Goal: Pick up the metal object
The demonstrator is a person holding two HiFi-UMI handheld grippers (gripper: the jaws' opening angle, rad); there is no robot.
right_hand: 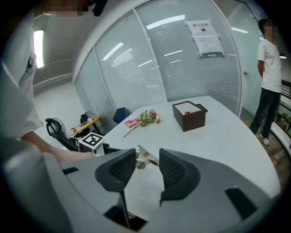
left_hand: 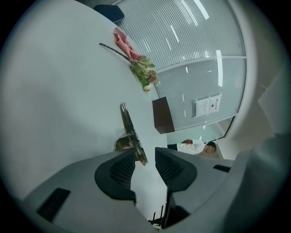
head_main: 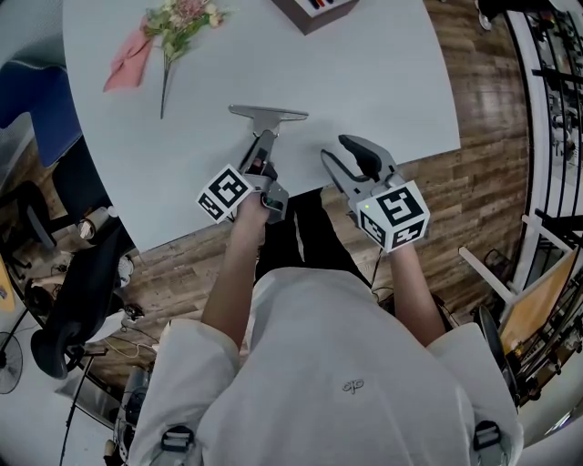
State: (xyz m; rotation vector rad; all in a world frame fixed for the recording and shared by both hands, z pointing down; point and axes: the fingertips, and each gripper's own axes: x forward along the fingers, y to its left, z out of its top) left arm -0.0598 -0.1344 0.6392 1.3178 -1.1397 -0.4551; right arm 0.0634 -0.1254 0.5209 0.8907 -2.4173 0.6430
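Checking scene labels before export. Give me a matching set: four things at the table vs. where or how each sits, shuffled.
1 metal object
2 flower
3 brown box
4 right gripper

a far edge of the table
b jaws apart, empty
c far left, pink wrap
d its end between the left gripper and its open jaws

Pairs: 1-d, 2-c, 3-a, 4-b

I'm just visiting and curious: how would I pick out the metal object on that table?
Look at the pale round table, at its near edge by the person. The metal object lies flat ahead of the left gripper, its handle end between the open jaws. Unlike the flower and brown box farther back, it is a shiny T-shaped tool.
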